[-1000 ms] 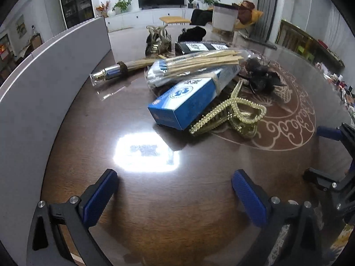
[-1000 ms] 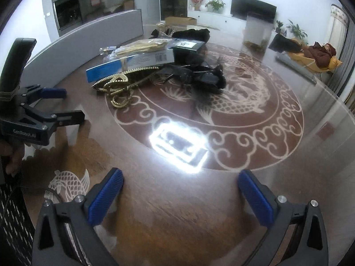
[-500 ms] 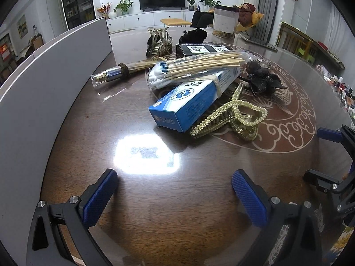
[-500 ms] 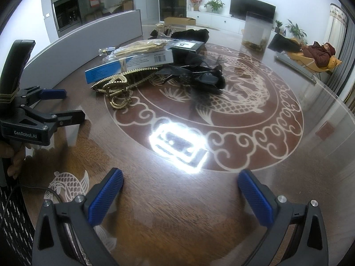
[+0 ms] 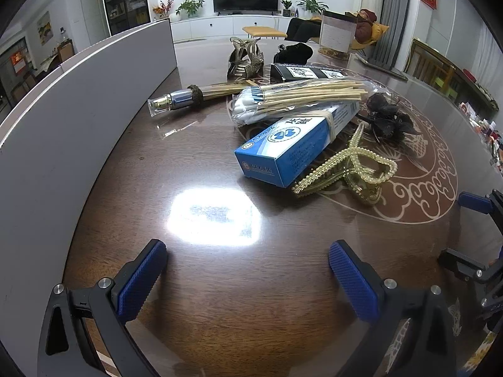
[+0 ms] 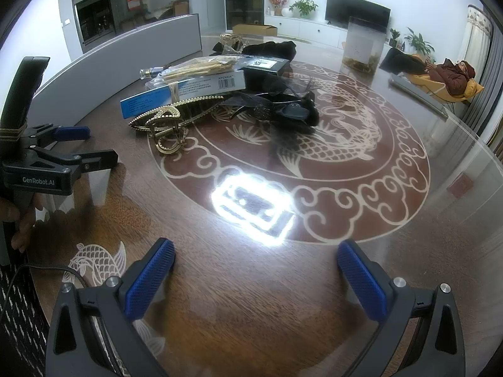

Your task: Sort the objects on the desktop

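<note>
Right now both grippers hang released above the glossy dark wooden table with its pale dragon-and-cloud inlay, and neither holds anything. The left gripper has its blue ribbed pads spread wide over bare wood near the table's near edge, beside the curved grey partition that runs along the left edge. The right gripper is likewise spread, over the near rim of the round inlay, beside a bright lamp reflection.

All the desktop objects lie heaped together toward the far side of the table, well apart from both grippers. Nearest the left gripper is a blue and white rectangular cardboard box bound with a rubber band. Leaning against its right side is a gold pearl-studded hair claw clip, touching the box. Across the box's far end rests a clear plastic bag of wooden-stick cotton swabs. Left of that bag lies a small clear glass bottle with a blue middle and gold collar, on its side. Right of the box sits a black fabric flower hair ornament, and behind the swabs a flat black box with a white label. Beyond it stands a metallic swan-shaped holder.

In the right wrist view a hand grips the left gripper's handle at the left edge.
</note>
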Tool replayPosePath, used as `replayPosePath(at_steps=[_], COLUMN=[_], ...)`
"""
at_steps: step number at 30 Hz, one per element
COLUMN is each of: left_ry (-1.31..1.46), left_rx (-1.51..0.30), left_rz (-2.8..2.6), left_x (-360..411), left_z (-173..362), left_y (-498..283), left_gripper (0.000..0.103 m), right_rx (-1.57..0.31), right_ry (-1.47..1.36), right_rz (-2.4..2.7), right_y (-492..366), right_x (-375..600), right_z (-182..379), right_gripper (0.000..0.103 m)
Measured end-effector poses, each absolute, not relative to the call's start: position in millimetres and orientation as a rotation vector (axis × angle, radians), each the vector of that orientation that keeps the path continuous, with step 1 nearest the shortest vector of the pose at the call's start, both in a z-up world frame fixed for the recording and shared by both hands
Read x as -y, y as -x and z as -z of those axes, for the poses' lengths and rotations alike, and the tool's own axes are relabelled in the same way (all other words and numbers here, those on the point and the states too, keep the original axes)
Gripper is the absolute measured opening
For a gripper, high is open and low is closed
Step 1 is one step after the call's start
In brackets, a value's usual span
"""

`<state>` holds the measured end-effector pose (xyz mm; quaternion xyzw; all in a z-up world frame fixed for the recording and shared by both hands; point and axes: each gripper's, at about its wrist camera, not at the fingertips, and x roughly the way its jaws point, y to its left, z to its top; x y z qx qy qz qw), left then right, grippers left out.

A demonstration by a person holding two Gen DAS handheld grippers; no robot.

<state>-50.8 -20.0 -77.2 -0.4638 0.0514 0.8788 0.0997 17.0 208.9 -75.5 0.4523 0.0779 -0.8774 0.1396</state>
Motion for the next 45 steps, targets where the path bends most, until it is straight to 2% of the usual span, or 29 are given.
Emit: replayPosePath(at_steps=[45], left_ry=[1.387], left_rx=[-0.145], left_rz=[-2.608], left_x=[23.5], left_z=[75.3], left_y=[50.9], left_gripper=[0.103], right_rx=[-0.226], right_ry=[-1.305], right_rz=[2.535], right_y=[-18.0], right_x=[-209.4], right_z=[75.8], right_gripper=[0.103])
